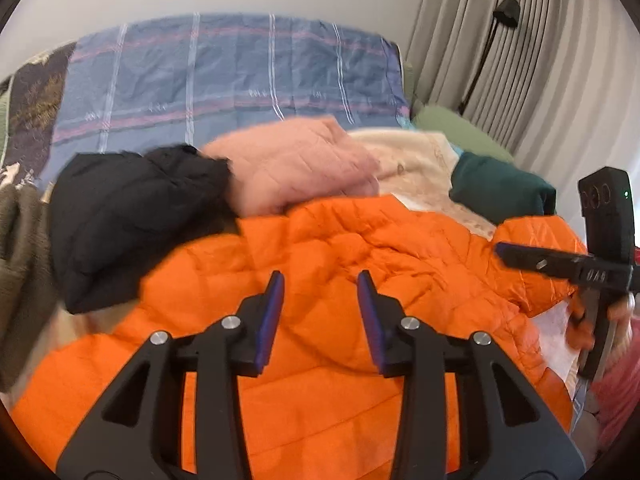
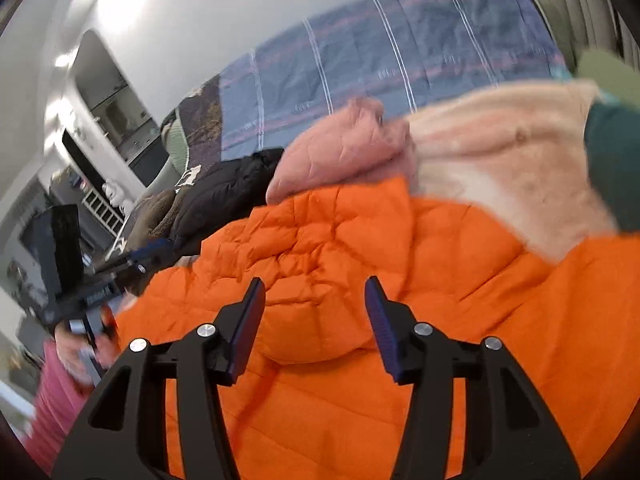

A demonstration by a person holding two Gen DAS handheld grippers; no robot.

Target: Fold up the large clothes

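Observation:
An orange quilted puffer jacket (image 1: 320, 248) lies spread on the bed, its hood bunched in the middle; it also fills the right wrist view (image 2: 340, 248). My left gripper (image 1: 320, 280) is open and empty above the hood. My right gripper (image 2: 316, 286) is open and empty above the same hood. The right gripper also shows at the right edge of the left wrist view (image 1: 500, 248). The left gripper shows at the left of the right wrist view (image 2: 164, 246). Neither touches the jacket.
Behind the orange jacket lie a black jacket (image 1: 132, 216), a pink quilted garment (image 1: 296, 168), a cream fleece (image 1: 416, 164) and a dark green garment (image 1: 500, 188). A blue plaid bedspread (image 1: 224, 76) covers the far bed. Grey curtains (image 1: 540, 60) hang at right.

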